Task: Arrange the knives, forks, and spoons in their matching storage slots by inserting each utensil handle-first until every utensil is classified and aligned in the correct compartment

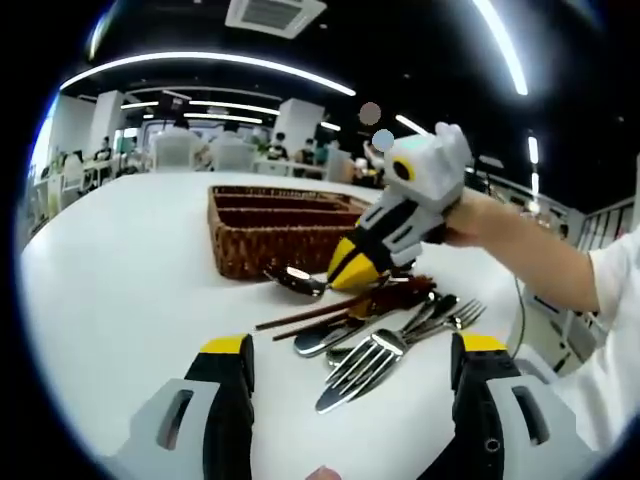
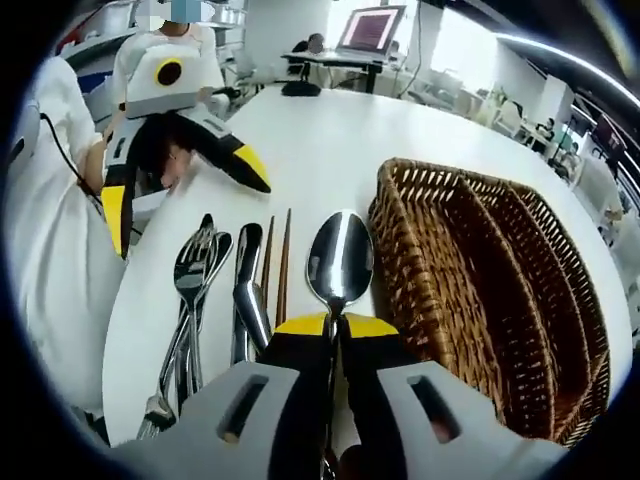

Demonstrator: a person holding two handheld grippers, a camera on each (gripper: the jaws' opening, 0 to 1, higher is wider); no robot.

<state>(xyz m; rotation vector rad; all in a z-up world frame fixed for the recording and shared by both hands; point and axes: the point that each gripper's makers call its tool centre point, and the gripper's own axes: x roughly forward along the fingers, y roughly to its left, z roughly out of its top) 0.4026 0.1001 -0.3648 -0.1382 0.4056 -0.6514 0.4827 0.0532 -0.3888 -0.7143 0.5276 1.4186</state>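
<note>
Right, my right tongs point(image 2: 335, 325) pinch the spoon point(image 2: 340, 258), bowl leading, wicker tray point(image 2: 480, 290) just to its right, while my left tongs point(image 1: 350, 350) hang spread.

Bright overhead strip lights point(image 1: 200, 60), glare on white table point(image 1: 120, 280); strong fisheye bending, soft edges.

Utensils point(image 1: 390, 340) beside basket point(image 1: 270, 235) on table point(image 1: 130, 290)
</note>
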